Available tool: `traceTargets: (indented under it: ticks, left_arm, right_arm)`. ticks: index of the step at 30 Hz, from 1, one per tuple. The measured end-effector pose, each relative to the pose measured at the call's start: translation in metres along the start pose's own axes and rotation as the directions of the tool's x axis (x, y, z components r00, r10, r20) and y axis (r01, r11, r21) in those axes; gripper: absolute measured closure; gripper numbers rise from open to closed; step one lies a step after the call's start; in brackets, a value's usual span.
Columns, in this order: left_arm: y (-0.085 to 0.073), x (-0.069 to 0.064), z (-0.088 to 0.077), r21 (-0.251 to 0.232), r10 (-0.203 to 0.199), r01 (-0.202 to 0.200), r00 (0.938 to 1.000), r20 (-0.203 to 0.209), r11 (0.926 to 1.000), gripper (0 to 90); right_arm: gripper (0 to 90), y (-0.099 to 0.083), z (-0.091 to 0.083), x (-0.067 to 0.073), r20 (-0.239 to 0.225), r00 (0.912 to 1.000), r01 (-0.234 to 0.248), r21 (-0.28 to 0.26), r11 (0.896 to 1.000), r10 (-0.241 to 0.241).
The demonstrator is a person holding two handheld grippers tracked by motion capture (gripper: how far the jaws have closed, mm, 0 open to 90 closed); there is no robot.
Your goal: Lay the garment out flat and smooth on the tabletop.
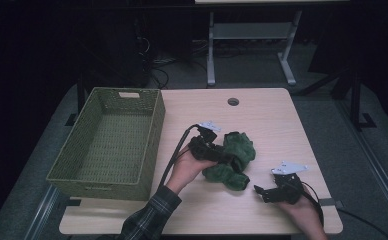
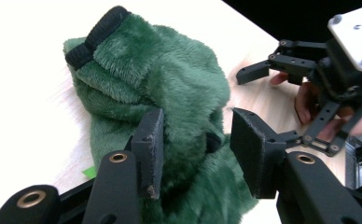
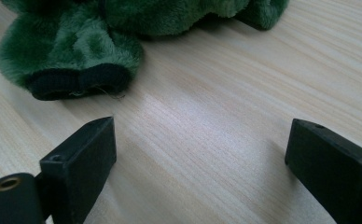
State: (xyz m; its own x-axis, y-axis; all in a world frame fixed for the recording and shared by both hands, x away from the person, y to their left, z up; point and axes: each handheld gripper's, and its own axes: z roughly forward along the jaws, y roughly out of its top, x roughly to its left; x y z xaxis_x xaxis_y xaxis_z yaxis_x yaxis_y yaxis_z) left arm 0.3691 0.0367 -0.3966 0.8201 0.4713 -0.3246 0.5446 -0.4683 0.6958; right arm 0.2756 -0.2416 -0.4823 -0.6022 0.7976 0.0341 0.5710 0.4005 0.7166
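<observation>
A green plush garment point(image 1: 234, 157) lies bunched at the middle of the table point(image 1: 262, 115). The left claw point(image 2: 195, 140) straddles it, jaws parted, pads loose on the fabric. At the garment's four o'clock, the right claw point(image 3: 198, 163) gapes wide over bare wood.
</observation>
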Motion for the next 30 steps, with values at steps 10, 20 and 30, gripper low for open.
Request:
traceTargets:
  ticks: [10, 20, 30]
  left_arm:
    - [-0.019, -0.034, -0.006, 0.037, 0.085, -0.085, 0.9964, 0.008, 0.9957, 58.1]
    - [-0.037, -0.032, 0.014, 0.096, 0.109, -0.108, 0.994, -0.002, 0.9894, 57.1]
    - [-0.048, -0.017, 0.031, 0.126, 0.104, -0.098, 0.9938, -0.039, 0.9872, 56.5]
  right_arm:
    - [8.5, 0.0, 0.0, 0.0, -0.001, 1.0, 0.007, 0.0, 1.0, -0.007]
    - [8.5, 0.0, 0.0, 0.0, -0.005, 0.9999, 0.01, 0.0, 1.0, -0.01]
    - [15.1, 0.005, -0.007, 0.004, -0.056, 0.9982, -0.017, 0.018, 1.0, 0.018]
